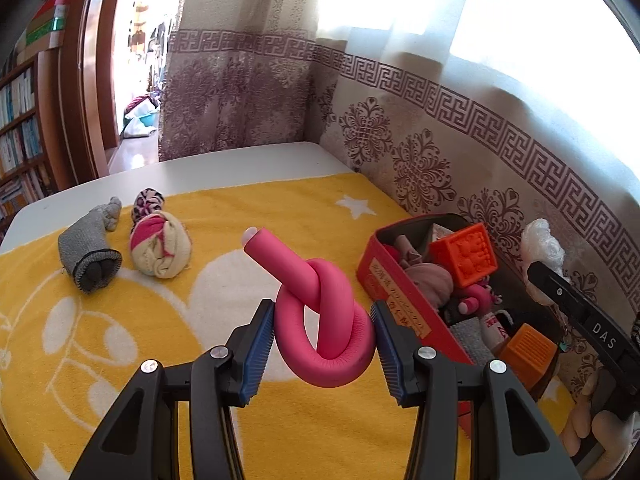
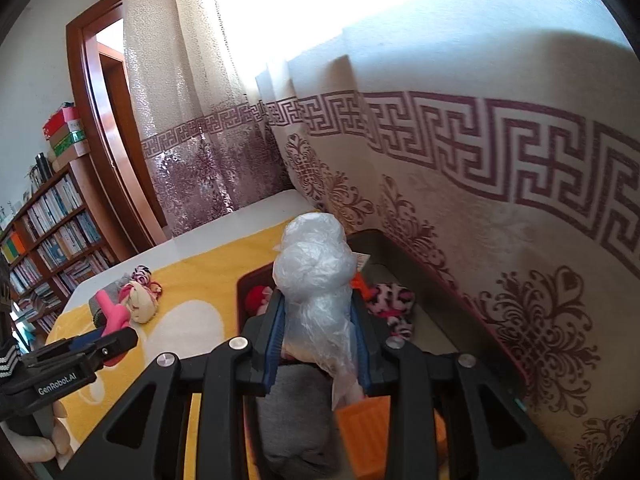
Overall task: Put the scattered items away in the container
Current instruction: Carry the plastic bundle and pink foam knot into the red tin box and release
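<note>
The left gripper [image 1: 324,346] holds a pink foam tube tied into a loose knot [image 1: 320,308]; its two blue ribbed pads [image 1: 256,356] press on the loop from both sides, and one free end of the tube points up and away, above the yellow towel with white star and cartoon shapes [image 1: 248,208] that covers the white table [image 1: 224,168]. Just to the right of the knot stands the red rectangular tin box [image 1: 394,284] — the container. On its long side there is a pale label with red characters, but I cannot read them. Inside the box lie an orange plastic cube with raised pattern [image 1: 466,254], a pink small toy figure [image 1: 478,298], some pinkish cloth and a second orange ribbed block [image 1: 526,350]. On the far left of the towel, well apart from the box, lie a grey rolled sock [image 1: 88,248] and, just beside it, a cream and pink rolled sock [image 1: 160,246], with a pink and black patterned fabric piece [image 1: 148,200] behind it. The right gripper [image 2: 318,340] is closed narrow on a crumpled clear plastic bag [image 2: 316,276], which stands up between its pads over the open box; below it I see grey cloth and an orange block. In the left wrist view the body of the right gripper shows white letters "DAS"; in the right wrist view the left gripper carries the writing "GenRobot.AI". A cream curtain with dark red key-pattern border [image 2: 460,184] hangs close behind the box, and a bookshelf [image 2: 52,232] stands beside a wooden door frame.
</note>
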